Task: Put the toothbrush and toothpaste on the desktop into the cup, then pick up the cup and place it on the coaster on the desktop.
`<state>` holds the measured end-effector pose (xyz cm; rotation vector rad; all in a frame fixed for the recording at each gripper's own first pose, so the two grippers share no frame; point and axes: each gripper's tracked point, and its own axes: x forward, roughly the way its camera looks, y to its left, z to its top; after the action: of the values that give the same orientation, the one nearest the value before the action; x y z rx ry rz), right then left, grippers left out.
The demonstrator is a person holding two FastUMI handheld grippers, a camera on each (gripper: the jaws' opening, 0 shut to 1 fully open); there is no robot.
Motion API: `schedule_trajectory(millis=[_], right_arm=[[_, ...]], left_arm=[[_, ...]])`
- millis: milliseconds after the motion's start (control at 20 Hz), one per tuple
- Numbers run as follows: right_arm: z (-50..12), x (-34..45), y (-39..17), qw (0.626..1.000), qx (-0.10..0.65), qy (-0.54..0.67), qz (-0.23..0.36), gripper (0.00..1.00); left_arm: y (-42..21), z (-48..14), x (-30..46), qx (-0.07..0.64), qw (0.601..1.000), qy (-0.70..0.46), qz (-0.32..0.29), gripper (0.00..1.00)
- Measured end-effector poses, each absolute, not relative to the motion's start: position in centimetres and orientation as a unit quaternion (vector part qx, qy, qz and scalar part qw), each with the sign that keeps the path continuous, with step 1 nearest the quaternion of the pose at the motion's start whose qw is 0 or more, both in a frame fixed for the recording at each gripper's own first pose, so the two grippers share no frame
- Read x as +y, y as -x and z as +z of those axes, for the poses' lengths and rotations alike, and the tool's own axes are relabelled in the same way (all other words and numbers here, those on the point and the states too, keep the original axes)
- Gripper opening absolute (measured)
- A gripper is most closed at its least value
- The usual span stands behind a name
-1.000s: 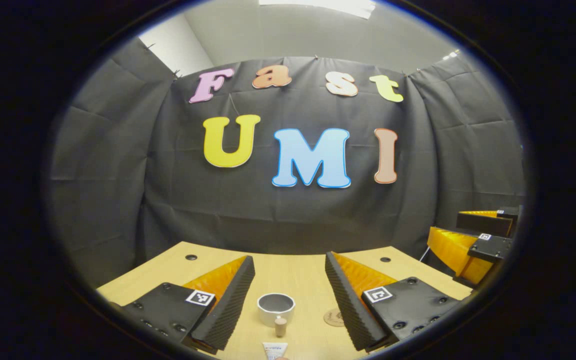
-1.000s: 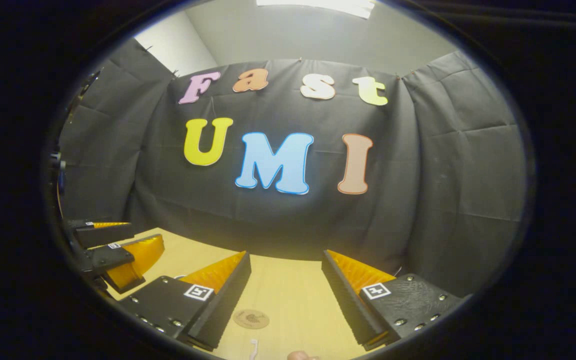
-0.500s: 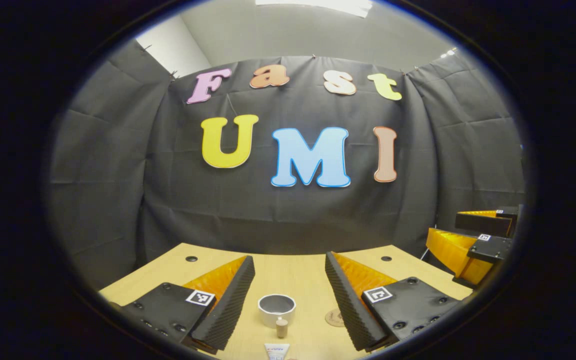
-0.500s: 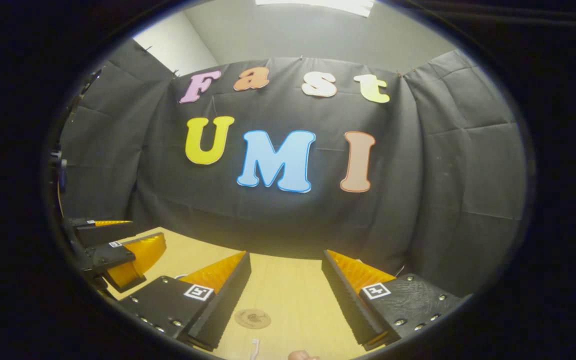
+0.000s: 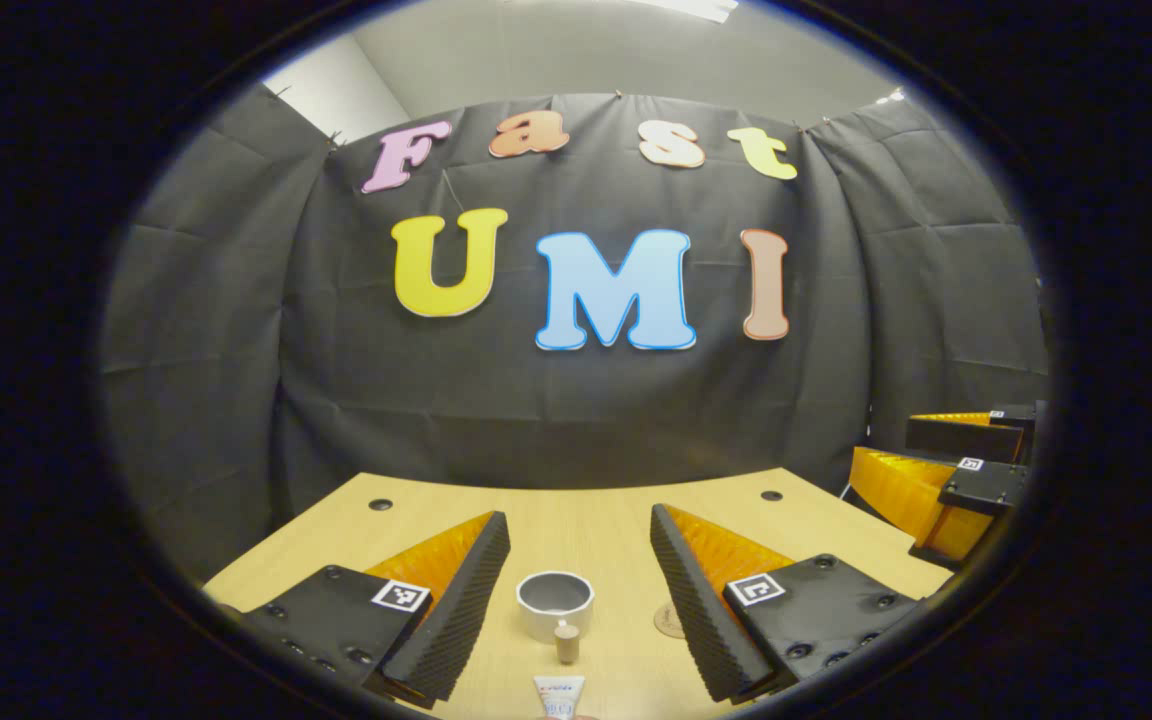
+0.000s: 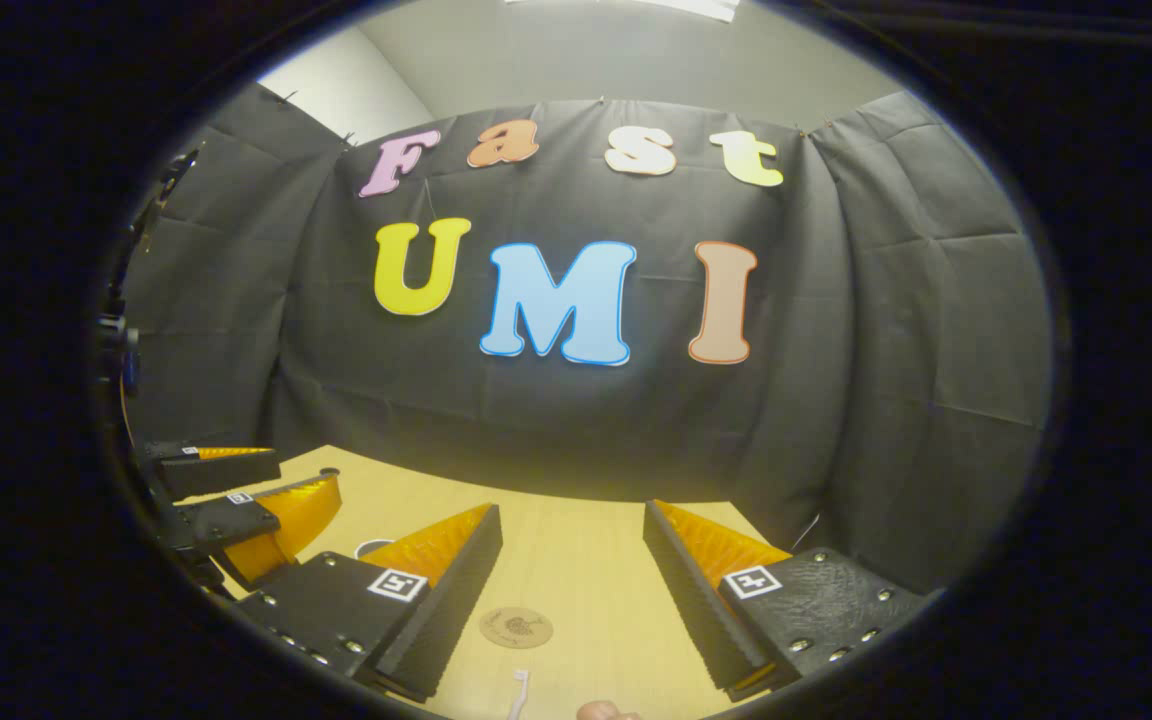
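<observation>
Wooden desktop (image 5: 576,525) is seen; both grippers (image 5: 576,600) (image 6: 571,590) are held wide apart, empty. Toothpaste (image 5: 558,696) must be grabbed first.

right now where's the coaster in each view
Left gripper view: the coaster peeks out low, right of centre, partly hidden behind the left claw's own right finger and right of the cup.
Right gripper view: the coaster lies low, left of centre, in full sight on the table between the right claw's own fingers.
Shared landmark: the wooden table, with the black cloth wall behind it.
</observation>
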<state>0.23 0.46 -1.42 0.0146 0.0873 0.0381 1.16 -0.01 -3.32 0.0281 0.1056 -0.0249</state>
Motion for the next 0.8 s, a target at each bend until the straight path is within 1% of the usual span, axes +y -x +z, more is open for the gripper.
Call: schedule_trajectory(millis=[150, 200, 300, 350, 450, 800], right_arm=[[-2.9, 0.9, -0.3, 0.997, 0.075, -0.019, 0.03, 0.93], [-3.6, 1.2, -0.2, 0.995, 0.087, -0.025, 0.034, 0.92], [-5.0, 1.7, -0.1, 0.992, 0.114, -0.034, 0.043, 0.92], [-5.7, 1.9, -0.2, 0.99, 0.129, -0.037, 0.047, 0.93], [-6.9, 2.4, -0.4, 0.985, 0.157, -0.042, 0.055, 0.93], [-12.2, 4.4, 0.2, 0.959, 0.262, -0.068, 0.084, 0.93]], left_arm=[[-1.1, -5.8, 0.4, 0.095, 0.995, -0.007, -0.012, 0.94], [-1.1, -6.7, 0.3, 0.109, 0.994, -0.003, -0.014, 0.93], [-1.1, -8.5, 0.3, 0.141, 0.99, 0.006, -0.016, 0.94], [-1.0, -9.4, 0.4, 0.155, 0.988, 0.01, -0.017, 0.93], [-1.1, -11.1, 0.8, 0.185, 0.982, 0.015, -0.014, 0.94], [-0.6, -16.3, 2.0, 0.284, 0.958, 0.031, -0.001, 0.93]])
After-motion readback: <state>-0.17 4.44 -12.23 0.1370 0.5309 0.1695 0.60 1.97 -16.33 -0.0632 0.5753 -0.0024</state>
